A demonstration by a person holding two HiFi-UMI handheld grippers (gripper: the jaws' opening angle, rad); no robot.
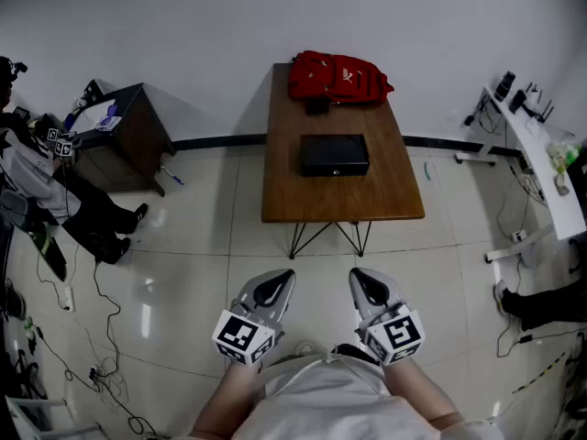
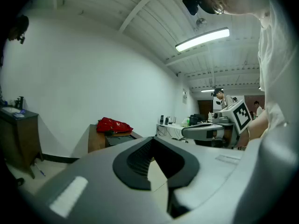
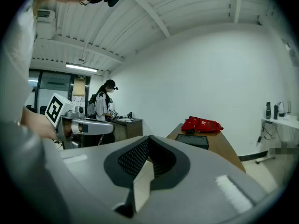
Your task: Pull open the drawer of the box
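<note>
A black box (image 1: 335, 154) lies on a brown wooden table (image 1: 385, 200), its drawer front facing me and closed. Behind it on the table sits a red bag (image 1: 337, 77). My left gripper (image 1: 280, 278) and right gripper (image 1: 362, 276) are held side by side close to my body, well short of the table, both shut and empty. In the left gripper view the box (image 2: 117, 138) and bag (image 2: 113, 125) are far off beyond the closed tips (image 2: 152, 139). The right gripper view shows the same box (image 3: 192, 140) and bag (image 3: 202, 124) past its closed tips (image 3: 149, 138).
A dark side cabinet (image 1: 128, 136) stands at the left wall with a person (image 1: 37, 181) beside it. A white desk (image 1: 541, 163) with gear runs along the right. Cables (image 1: 101, 337) trail over the tiled floor at the left.
</note>
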